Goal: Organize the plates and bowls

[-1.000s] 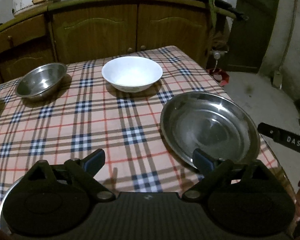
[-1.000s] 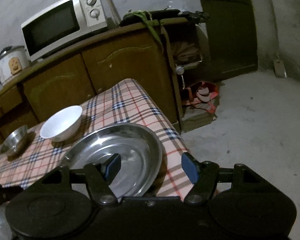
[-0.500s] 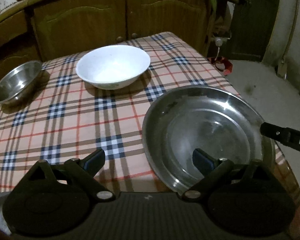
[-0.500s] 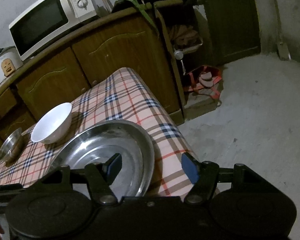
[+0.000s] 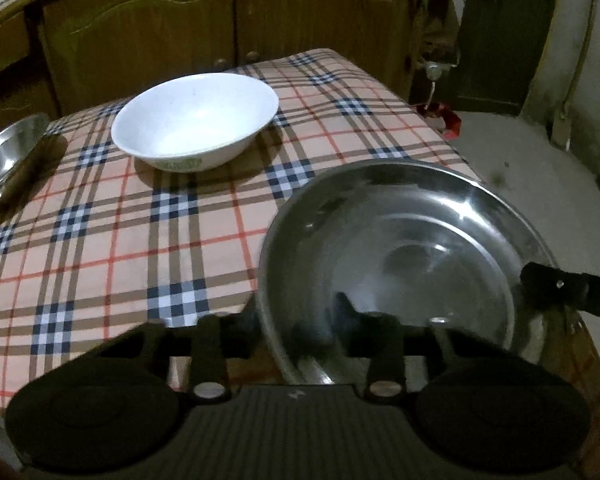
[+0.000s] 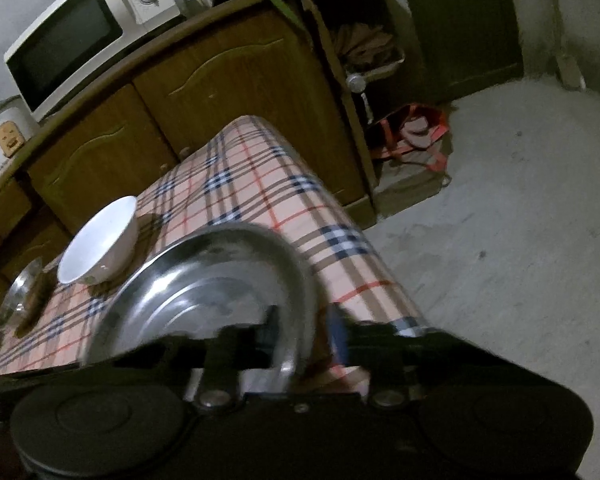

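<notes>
Left tongs [image 5: 296, 322] have just closed, pinching the near-left rim of the steel plate [image 5: 400, 240]; right tongs [image 6: 300, 336] have just closed on its right rim, likely for a balanced two-sided lift. The plate sits at the tabletop [image 5: 140, 240] corner. Left to right: steel bowl [image 5: 4, 160], white bowl [image 5: 196, 120], plate — probably stacking targets.

both tools, left [image 5: 296, 320] and right [image 6: 300, 336], just closed, pointing downward.
</notes>
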